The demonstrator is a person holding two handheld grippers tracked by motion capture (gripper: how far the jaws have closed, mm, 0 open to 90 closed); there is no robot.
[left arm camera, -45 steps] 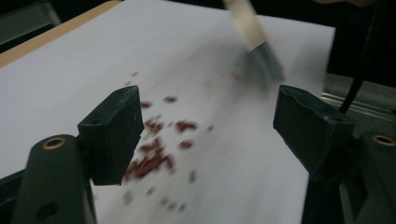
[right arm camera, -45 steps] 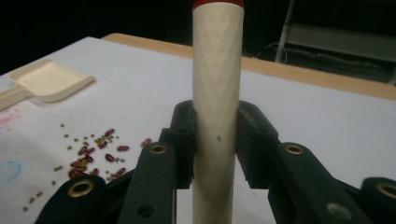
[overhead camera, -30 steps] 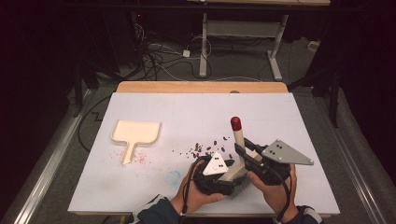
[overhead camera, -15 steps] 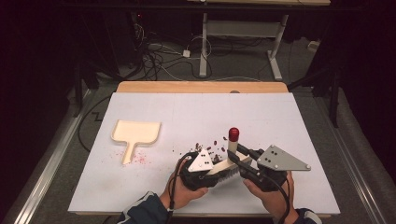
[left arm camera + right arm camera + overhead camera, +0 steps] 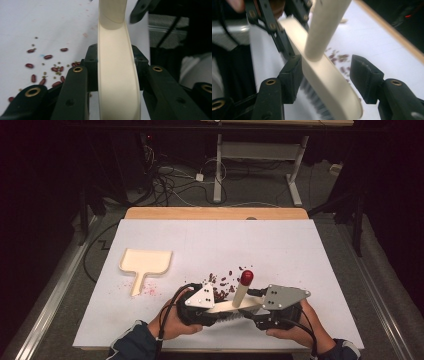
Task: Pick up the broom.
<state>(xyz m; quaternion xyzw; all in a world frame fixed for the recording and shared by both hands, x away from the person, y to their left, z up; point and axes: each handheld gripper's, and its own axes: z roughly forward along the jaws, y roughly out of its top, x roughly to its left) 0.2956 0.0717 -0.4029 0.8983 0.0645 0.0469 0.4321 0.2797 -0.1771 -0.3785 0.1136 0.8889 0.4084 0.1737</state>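
Here, near the desk's front edge, the left hand-held gripper (image 5: 212, 307) clamps the brush (image 5: 235, 306); the right hand-held gripper (image 5: 325, 78) stands open around it. Light, stiff wood: grip the flat block.

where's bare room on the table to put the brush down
The far half of the table is bare, beyond the beans, and so is the right side. Left holds the dustpan. It is crowded near the front edge, where both grippers meet on the brush.
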